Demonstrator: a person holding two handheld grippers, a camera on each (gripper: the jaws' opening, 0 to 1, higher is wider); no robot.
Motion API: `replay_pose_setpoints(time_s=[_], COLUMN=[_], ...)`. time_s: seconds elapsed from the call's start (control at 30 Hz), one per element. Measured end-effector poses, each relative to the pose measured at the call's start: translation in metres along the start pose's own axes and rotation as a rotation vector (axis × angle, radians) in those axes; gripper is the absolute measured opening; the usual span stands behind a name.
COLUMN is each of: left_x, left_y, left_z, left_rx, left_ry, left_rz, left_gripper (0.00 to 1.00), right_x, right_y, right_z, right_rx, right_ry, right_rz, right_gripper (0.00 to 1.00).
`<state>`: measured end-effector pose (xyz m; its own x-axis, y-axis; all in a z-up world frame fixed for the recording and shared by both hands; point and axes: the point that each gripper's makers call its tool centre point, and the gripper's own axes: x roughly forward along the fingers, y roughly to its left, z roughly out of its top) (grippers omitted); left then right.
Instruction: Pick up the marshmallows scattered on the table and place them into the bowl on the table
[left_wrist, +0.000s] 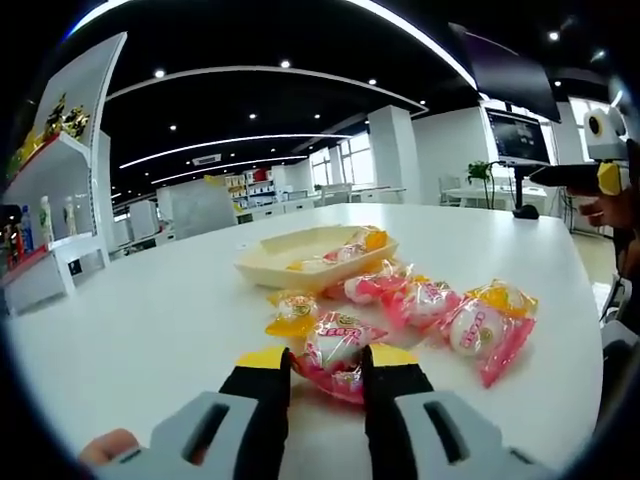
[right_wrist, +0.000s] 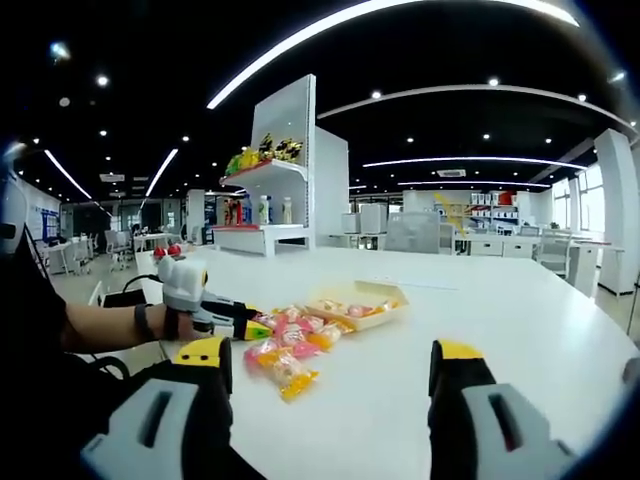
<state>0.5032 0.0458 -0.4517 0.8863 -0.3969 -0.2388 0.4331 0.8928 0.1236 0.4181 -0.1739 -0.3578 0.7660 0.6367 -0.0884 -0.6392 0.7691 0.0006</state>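
Left gripper view: marshmallow (left_wrist: 335, 350) sits between the left gripper's (left_wrist: 327, 372) jaws.

Left gripper view sits low by the marshmallows (left_wrist: 420, 310); right gripper view sees them farther off.

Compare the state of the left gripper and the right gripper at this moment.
The left gripper has its jaws around a pink-wrapped marshmallow on the white table; the right gripper is open with nothing between its jaws. The left gripper is down among the scattered sweets; the right gripper is held back from the pile and the bowl. Both have black jaws with yellow tips.
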Motion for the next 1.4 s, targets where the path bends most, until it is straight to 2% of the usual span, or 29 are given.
replay_pose_setpoints(time_s=[0.13,0.37,0.97,1.03,1.27,1.4], left_x=[0.000,-0.002,-0.011,-0.015,-0.022,-0.025], left_y=[0.001,0.002,0.005,-0.001,-0.010,-0.008], left_z=[0.000,0.001,0.006,0.017,0.018,0.020], left_rx=[0.003,0.004,-0.003,-0.010,-0.002,0.007], left_ry=[0.003,0.005,-0.026,-0.082,-0.084,-0.082], left_rz=[0.002,0.007,0.015,-0.011,-0.023,-0.019], left_gripper=[0.21,0.19,0.18,0.18,0.18,0.18], right_x=[0.001,0.002,0.000,0.000,0.001,0.002], right_y=[0.000,0.002,-0.001,-0.002,0.001,0.003], right_z=[-0.002,-0.005,-0.003,-0.003,0.000,-0.002], right_rx=[0.000,-0.008,-0.020,-0.023,-0.025,-0.029], right_ry=[0.007,0.017,0.020,0.025,0.020,0.026], right_rz=[0.002,0.003,-0.011,-0.013,-0.008,-0.002], right_gripper=[0.77,0.77,0.77,0.77,0.77,0.77])
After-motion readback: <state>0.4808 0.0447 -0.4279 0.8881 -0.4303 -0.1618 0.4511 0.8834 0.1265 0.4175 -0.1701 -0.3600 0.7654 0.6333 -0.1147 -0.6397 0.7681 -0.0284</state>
